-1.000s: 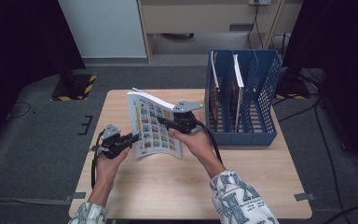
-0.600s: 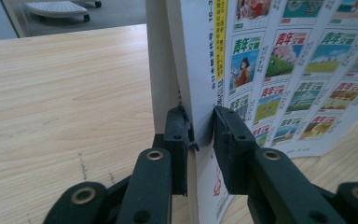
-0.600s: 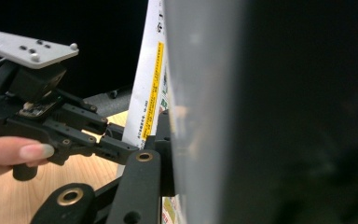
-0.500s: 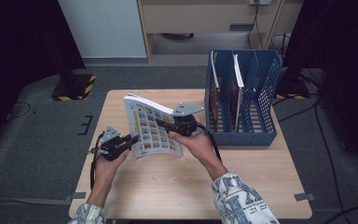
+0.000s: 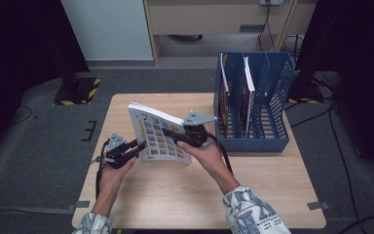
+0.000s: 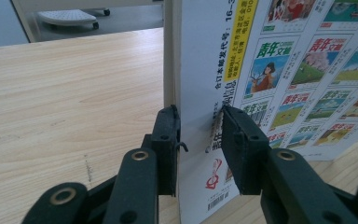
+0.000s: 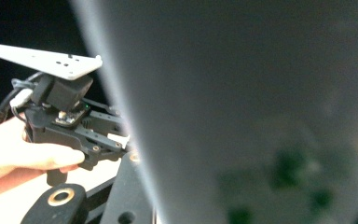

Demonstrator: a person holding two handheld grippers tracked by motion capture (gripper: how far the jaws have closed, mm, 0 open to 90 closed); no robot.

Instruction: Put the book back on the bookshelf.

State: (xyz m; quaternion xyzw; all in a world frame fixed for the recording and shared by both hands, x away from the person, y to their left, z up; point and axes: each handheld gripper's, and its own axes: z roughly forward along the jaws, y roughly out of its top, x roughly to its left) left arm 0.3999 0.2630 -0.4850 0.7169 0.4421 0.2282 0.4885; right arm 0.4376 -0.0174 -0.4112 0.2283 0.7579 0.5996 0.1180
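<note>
The magazine (image 5: 158, 136) has tipped more upright above the table (image 5: 126, 204); both grippers' jaws clamp it, left gripper (image 5: 137, 146), right gripper (image 5: 171, 132). Next: carry it right into the blue rack (image 5: 253, 136).

Right gripper view: magazine (image 7: 261, 116) sits so close it blurs to grey; cover print unreadable, top and right edges cut off. It hides the right gripper's far jaw. Left gripper view: magazine (image 6: 279, 70) cropped at top and right; small print by the barcode illegible. High view: books in blue rack (image 5: 277, 141) too small to identify.
</note>
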